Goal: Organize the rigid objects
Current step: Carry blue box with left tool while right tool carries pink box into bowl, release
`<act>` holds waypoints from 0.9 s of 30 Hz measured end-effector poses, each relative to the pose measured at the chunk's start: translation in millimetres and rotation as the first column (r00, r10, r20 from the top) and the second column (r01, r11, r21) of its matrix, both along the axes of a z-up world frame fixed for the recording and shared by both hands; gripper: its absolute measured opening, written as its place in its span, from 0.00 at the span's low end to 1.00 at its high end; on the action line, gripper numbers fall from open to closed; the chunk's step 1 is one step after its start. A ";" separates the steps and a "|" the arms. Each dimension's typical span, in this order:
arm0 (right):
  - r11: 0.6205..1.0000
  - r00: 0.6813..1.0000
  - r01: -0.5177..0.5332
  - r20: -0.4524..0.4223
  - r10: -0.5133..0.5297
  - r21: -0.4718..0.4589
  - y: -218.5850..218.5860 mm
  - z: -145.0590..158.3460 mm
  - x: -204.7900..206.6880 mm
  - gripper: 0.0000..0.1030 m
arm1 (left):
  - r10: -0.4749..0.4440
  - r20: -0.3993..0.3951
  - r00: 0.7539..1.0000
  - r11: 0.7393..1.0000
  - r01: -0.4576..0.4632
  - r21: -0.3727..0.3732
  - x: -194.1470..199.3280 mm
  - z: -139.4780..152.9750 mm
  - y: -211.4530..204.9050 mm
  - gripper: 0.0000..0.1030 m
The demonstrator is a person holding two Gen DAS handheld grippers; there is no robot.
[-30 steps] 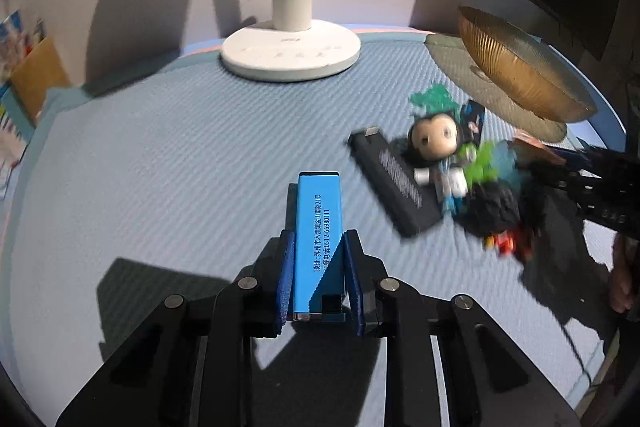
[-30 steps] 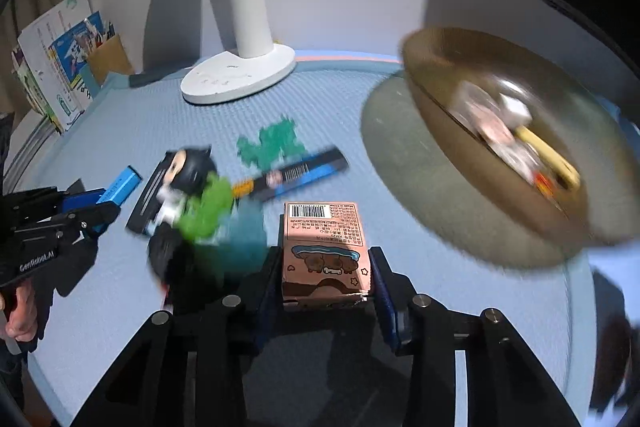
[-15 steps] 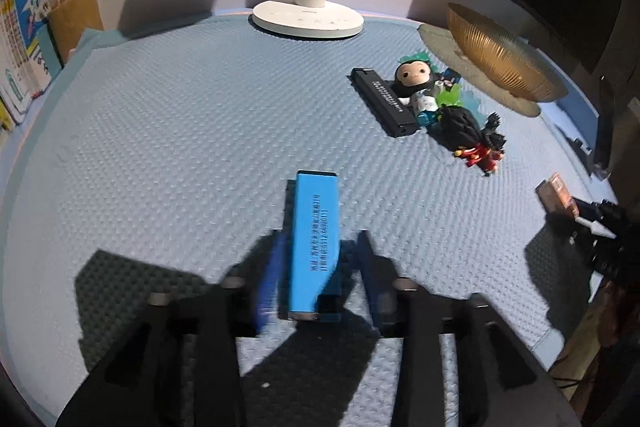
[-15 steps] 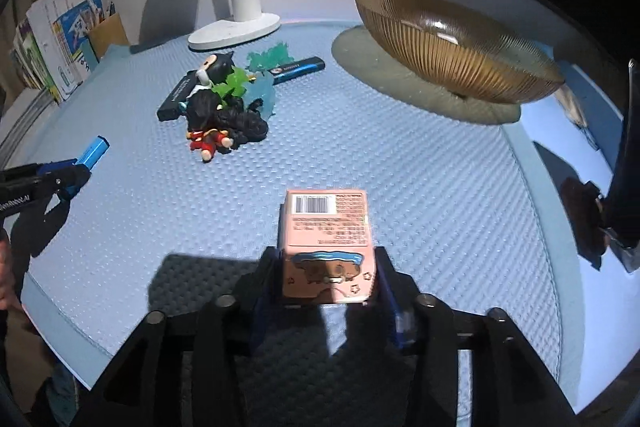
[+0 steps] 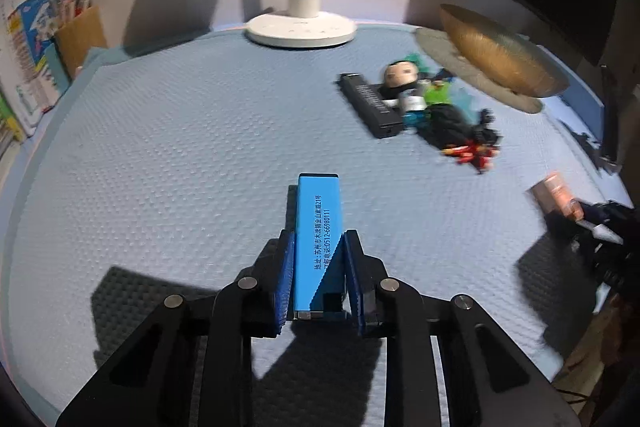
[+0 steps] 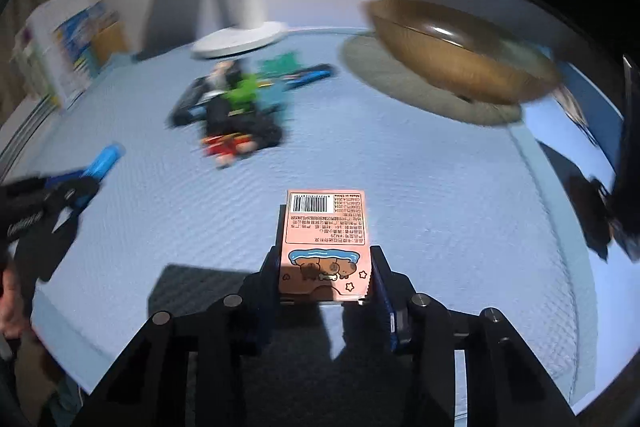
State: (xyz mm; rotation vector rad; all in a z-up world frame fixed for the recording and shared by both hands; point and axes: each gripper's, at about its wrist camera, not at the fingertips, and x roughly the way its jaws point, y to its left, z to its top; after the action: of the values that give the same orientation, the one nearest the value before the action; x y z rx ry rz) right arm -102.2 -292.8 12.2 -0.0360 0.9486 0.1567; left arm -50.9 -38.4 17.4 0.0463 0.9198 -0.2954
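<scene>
Two claws grip boxes: slim blue box, pink carton.

A textured blue mat covers the bench. On it stand a white lamp base at the back and a golden bowl on a round grey coaster. Between them lies a cluster: a black bar, a doll and small toys.

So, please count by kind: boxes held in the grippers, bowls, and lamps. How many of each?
Boxes held: 2, the blue box and the pink box
Bowls: 1, the golden bowl
Lamps: 1, the white lamp
Total: 4
</scene>
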 end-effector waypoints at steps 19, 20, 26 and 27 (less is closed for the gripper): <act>0.966 0.949 0.257 0.194 -0.249 -0.021 -104.5 124.9 41.8 0.39 | -0.288 0.283 0.915 0.940 0.326 -0.098 64.9 146.1 -163.3 0.20; 0.956 0.939 0.291 0.197 -0.282 -0.022 -115.0 131.4 49.4 0.39 | -0.291 0.286 0.913 0.938 0.331 -0.102 72.2 150.7 -171.9 0.20; 0.927 0.914 0.373 0.159 -0.373 0.027 -156.3 143.9 88.2 0.39 | -0.309 0.234 0.922 0.921 0.352 -0.169 112.1 147.6 -217.8 0.20; 0.926 0.915 0.377 0.145 -0.375 0.021 -156.9 140.1 94.2 0.39 | -0.315 0.222 0.923 0.921 0.354 -0.163 115.5 141.1 -224.0 0.20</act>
State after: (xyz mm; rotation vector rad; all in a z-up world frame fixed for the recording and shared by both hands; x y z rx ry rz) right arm -8.0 -449.8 152.3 0.1271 0.7927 -0.2049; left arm 64.6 -262.4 158.5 0.0458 0.6824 -0.6920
